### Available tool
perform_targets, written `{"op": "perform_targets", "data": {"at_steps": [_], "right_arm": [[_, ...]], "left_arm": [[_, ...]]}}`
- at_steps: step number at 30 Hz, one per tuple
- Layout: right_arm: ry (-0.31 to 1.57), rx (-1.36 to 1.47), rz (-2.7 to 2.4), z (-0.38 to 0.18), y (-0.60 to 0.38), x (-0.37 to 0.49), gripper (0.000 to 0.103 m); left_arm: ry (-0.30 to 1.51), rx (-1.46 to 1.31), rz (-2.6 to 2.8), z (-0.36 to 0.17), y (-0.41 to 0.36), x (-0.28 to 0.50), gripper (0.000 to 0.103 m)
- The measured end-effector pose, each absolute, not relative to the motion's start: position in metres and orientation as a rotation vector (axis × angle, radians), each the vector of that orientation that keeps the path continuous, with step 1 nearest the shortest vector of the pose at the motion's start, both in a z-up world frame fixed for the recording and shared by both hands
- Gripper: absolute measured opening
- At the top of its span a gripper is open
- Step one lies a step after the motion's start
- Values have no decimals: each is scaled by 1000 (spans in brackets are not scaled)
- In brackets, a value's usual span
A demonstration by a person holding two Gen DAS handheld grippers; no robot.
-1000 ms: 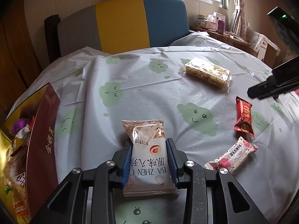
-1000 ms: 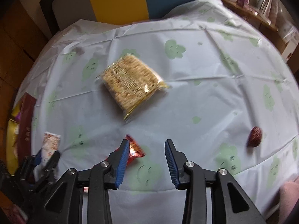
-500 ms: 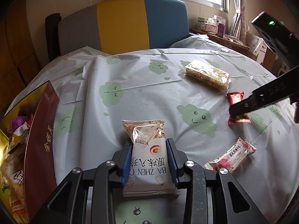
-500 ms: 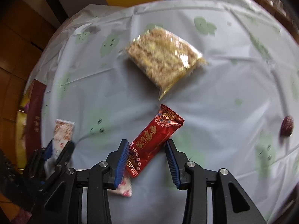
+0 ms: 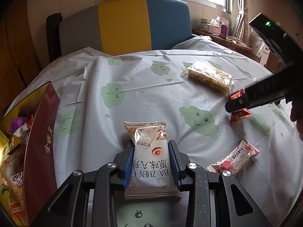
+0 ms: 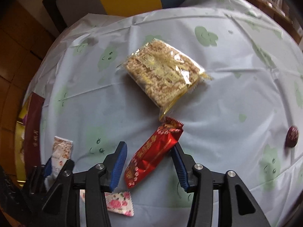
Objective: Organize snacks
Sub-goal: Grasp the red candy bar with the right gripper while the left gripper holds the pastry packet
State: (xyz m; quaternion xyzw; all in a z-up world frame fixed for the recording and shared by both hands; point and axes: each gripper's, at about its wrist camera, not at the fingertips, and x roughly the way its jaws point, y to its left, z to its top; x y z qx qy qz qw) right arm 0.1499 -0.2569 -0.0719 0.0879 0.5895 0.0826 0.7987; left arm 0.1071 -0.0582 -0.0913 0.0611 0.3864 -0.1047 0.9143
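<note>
The left tool (image 5: pixel 151 162) is clamped on a white snack packet (image 5: pixel 150 158) at lower centre, above the table (image 5: pixel 144 90). The right tool (image 6: pixel 148 162) gapes wide around a red snack bar (image 6: pixel 153 155), one finger brushing it; a second ago that bar barely showed beneath it. The boxed snacks (image 5: pixel 40 132) sit at the left edge.

The tablecloth (image 5: pixel 144 94) is smooth, creased plastic sheeting with a soft sheen; the red packet (image 6: pixel 153 154) is glossy foil; the rice-cake pack (image 6: pixel 162 77) wears clear, shiny film; the white packet (image 5: pixel 151 160) is smooth satin plastic; both grippers' fingers (image 6: pixel 118 167) carry ribbed blue pads on matt black plastic.
</note>
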Motion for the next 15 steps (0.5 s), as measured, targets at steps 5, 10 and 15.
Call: {"op": "perform_targets", "data": {"at_steps": [5,10,15], "right_arm": [[1256,38,197,-68,-232,143,23],[1264,-17,217,-70,-225,142,22],[1272,11,222,-70,-239,145,22]], "left_arm": [[794,131,-212,-91,-59,107,36],[799,131,-211,-91,-60,107,36],[818,143,-204,-89,-62,110,35]]}}
